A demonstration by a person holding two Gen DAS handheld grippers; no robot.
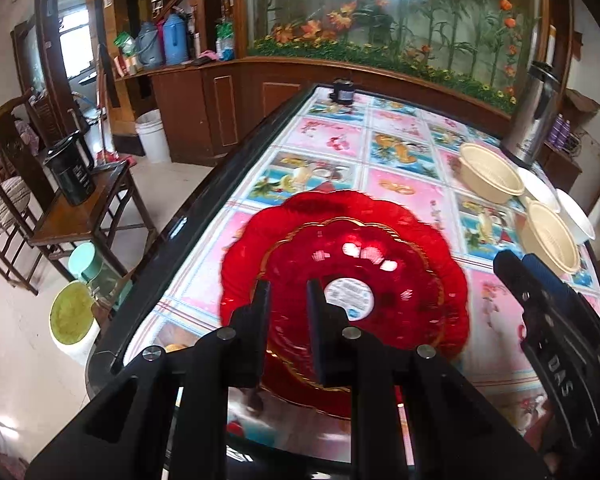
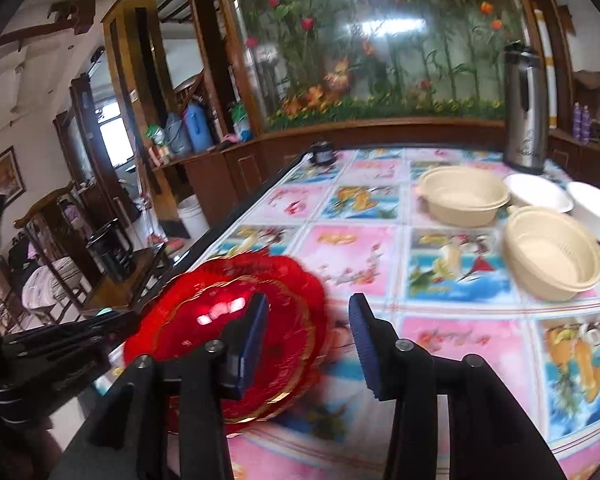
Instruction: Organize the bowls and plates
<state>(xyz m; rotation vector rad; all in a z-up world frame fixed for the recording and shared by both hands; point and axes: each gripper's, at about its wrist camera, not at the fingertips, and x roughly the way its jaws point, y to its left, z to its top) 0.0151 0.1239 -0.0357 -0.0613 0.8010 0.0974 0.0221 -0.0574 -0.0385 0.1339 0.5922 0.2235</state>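
The left tool [image 1: 288,300] hung over the near rim of a red scalloped plate [image 1: 352,256] with gold trim, its jaws parted by a narrow gap; whether they pinched the rim could not be told. That plate sat on a second red plate [image 1: 252,232] of the same kind, at the near left corner of the counter [image 1: 328,140] with its fruit-print cloth. The right tool [image 2: 308,336] stood open just right of the stack, above the cloth and gripping nothing. Far right, a beige bowl [image 2: 464,196] and a beige colander bowl [image 2: 552,256] stood near two white bowls [image 2: 536,196], before a steel thermos [image 2: 526,108].
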